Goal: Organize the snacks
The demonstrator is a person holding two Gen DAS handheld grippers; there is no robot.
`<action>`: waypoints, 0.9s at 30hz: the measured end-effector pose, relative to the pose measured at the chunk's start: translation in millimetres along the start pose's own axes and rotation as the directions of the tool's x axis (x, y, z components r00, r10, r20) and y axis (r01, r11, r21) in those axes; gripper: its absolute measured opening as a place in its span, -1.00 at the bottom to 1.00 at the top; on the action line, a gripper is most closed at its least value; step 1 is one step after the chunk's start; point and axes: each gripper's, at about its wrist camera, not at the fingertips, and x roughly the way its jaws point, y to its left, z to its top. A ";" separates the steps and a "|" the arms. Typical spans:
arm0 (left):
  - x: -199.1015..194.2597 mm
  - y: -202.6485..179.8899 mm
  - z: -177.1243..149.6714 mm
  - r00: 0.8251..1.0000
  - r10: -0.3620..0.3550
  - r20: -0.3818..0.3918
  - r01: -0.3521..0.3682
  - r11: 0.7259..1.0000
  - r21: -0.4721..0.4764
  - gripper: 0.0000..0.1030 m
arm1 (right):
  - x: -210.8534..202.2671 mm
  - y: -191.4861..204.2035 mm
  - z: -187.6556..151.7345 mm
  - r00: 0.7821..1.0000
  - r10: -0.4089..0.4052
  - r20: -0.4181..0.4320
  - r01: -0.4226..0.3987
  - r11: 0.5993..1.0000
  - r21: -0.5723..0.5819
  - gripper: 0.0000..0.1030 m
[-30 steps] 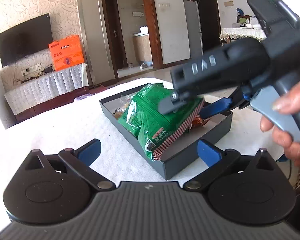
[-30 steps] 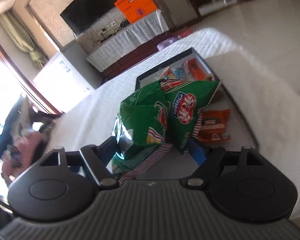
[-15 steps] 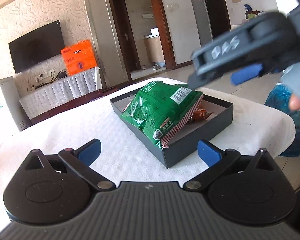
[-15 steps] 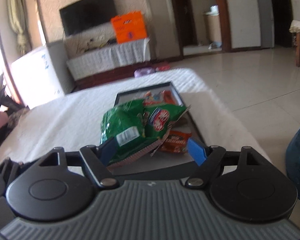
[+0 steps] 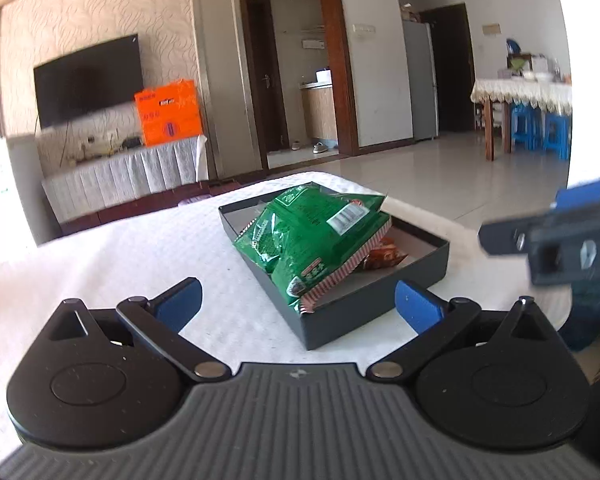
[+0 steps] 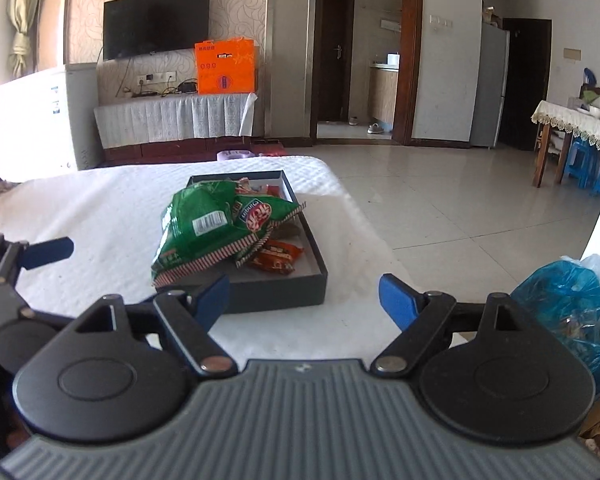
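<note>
White tablecloth; snack-filled box

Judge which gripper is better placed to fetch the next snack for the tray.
Right, probably. The right gripper is open and empty, and the blue plastic bag, seemingly holding more packets, sits just off its right side. The left gripper, also open, faces the black tray.
</note>
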 end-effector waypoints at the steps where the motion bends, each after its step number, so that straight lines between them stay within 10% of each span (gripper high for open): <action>1: -0.5 -0.1 0.8 1.000 0.003 0.000 -0.003 1.000 -0.013 1.00 | 0.0 0.6 -1.1 1.000 0.002 -0.005 -0.002 1.000 -0.004 0.62; 27: -9.2 7.4 10.2 0.996 0.080 -0.039 -0.084 0.988 -0.130 1.00 | 4.5 -0.5 -6.1 1.000 -0.002 -0.004 0.001 0.999 -0.040 0.66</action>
